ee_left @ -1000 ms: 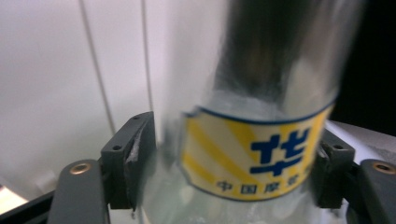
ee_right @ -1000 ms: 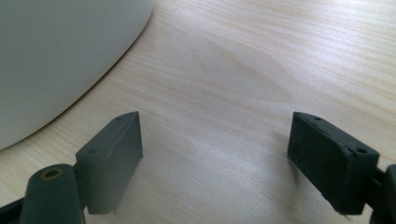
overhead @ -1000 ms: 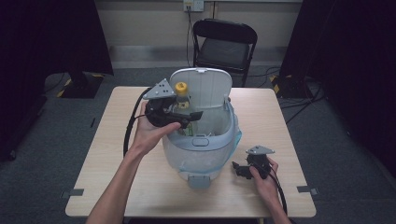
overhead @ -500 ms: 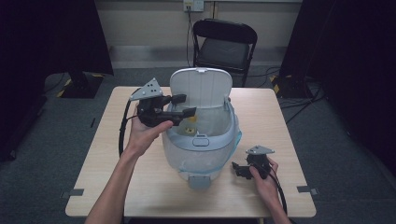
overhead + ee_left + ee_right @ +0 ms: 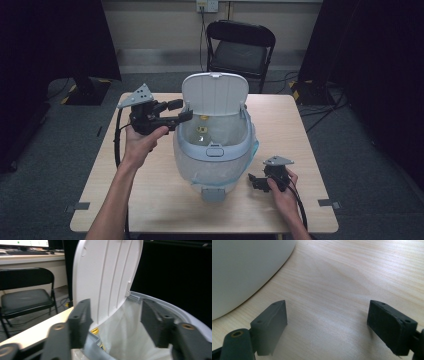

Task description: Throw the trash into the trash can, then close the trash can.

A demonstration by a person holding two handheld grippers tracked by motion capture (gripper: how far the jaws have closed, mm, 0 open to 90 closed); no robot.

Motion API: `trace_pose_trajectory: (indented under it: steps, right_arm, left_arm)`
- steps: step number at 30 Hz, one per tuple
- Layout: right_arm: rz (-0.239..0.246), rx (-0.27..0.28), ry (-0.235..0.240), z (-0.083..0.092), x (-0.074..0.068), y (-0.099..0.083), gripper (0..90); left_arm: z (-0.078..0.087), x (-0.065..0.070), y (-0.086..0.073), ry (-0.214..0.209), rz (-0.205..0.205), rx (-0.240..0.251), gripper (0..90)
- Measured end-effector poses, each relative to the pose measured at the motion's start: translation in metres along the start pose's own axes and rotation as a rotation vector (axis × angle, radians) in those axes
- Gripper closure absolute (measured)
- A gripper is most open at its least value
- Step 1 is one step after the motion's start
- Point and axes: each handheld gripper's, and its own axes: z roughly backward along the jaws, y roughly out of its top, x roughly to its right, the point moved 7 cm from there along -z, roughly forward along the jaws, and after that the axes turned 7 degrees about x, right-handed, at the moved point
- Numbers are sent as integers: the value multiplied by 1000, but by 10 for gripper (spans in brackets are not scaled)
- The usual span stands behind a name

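The bin (image 5: 216, 150) stands mid-worktop (image 5: 300, 135), its lid (image 5: 215, 95) upright at the far side and a yellow-capped bottle (image 5: 202, 130) lying inside the liner. The left claw (image 5: 181, 111), at the bin's left rim, has just been closing on nothing. The right claw (image 5: 256, 181) rests released on the worktop. A careless sweep could knock the lid shut.

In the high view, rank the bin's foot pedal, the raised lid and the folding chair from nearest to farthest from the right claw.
From the right claw, which rests on the table near its front right:
1. Foot pedal, just to its left at the bin's base.
2. Raised lid, upright at the bin's far side.
3. Folding chair, on the floor beyond the table.
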Motion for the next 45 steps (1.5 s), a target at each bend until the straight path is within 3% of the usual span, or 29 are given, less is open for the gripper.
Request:
trace_pose_trajectory:
  steps: [8, 24, 26, 28, 32, 37, 42, 45]
  right_arm:
    - [0, 0, -1, 0, 0, 0, 152]
    - [0, 0, -1, 0, 0, 0, 152]
    - [0, 0, -1, 0, 0, 0, 152]
    - [1, 1, -1, 0, 0, 0, 152]
    - [0, 0, -1, 0, 0, 0, 152]
    - [1, 0, 0, 0, 0, 0, 152]
    - [2, -1, 3, 0, 0, 0, 150]
    - [1, -1, 3, 0, 0, 0, 150]
  left_arm:
    - [11, -15, 1, 51, 19, 7, 428]
    - [8, -45, 9, 156, 39, 11, 412]
    - [9, -45, 10, 145, 32, 13, 430]
    - [9, -48, 12, 172, 20, 11, 423]
    - [8, -58, 12, 192, 48, 21, 397]
    - [-1, -67, 11, 206, 51, 16, 383]
    - [-7, -64, 12, 215, 26, 20, 369]
    - [-11, -64, 15, 204, 30, 23, 357]
